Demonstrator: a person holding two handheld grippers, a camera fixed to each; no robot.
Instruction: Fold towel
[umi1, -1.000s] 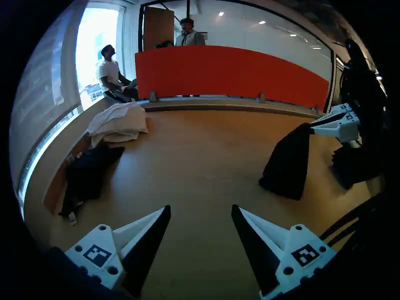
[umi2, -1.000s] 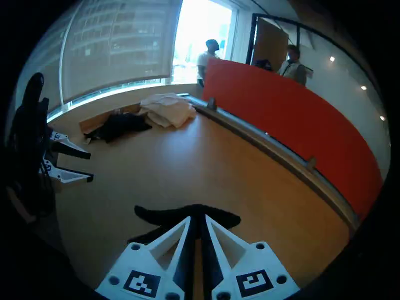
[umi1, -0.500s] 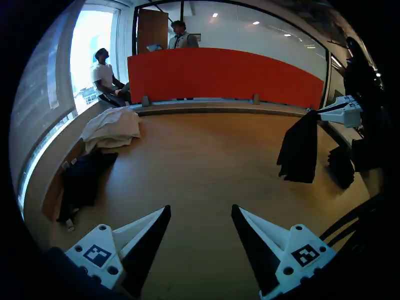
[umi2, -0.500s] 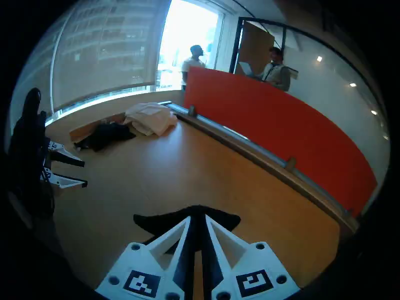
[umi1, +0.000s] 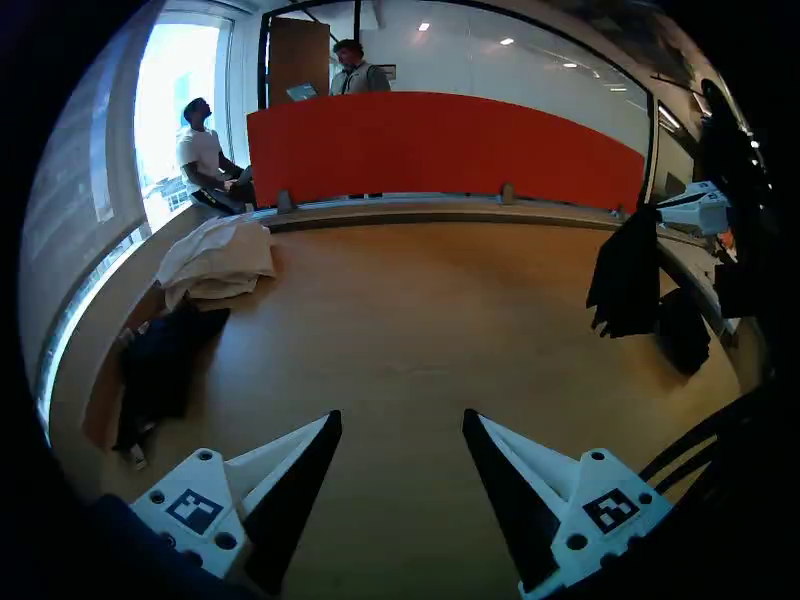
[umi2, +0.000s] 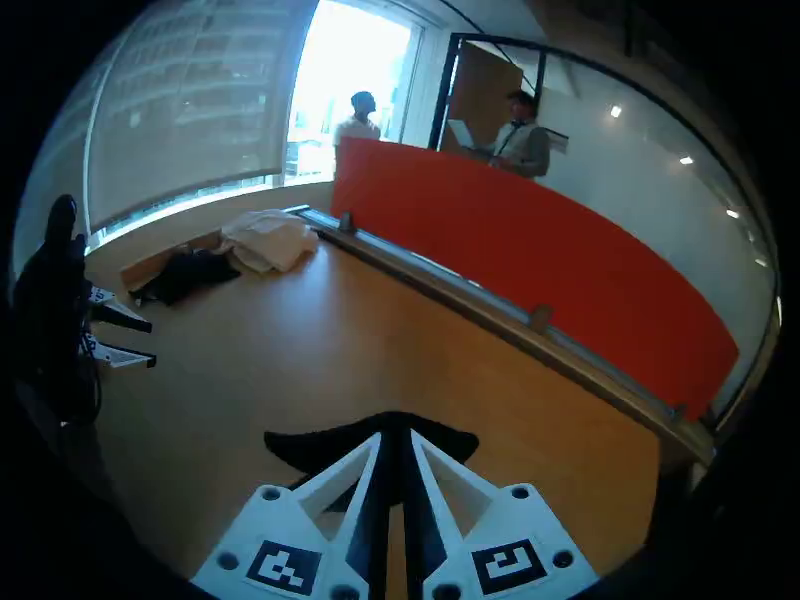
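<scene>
A black towel (umi1: 625, 275) hangs clear of the wooden table (umi1: 420, 300) at the far right of the left gripper view. My right gripper (umi1: 668, 213) pinches its top edge there. In the right gripper view the same towel (umi2: 310, 448) spreads dark to both sides of the fingers, and my right gripper (umi2: 395, 440) is shut on it. My left gripper (umi1: 400, 420) is open over bare wood with nothing between its fingers. It also shows at the left edge of the right gripper view as the left gripper (umi2: 150, 345), held by a dark-sleeved arm.
A pile of white towels (umi1: 215, 260) and a dark cloth (umi1: 160, 360) lie by the window at the table's left side. Another dark heap (umi1: 685, 330) sits below the hanging towel. A red partition (umi1: 440, 145) bounds the far edge, with two people behind it.
My right gripper has lifted the black towel off the table and carried it up and to the right in the left gripper view. My left gripper stays open and has barely moved.
</scene>
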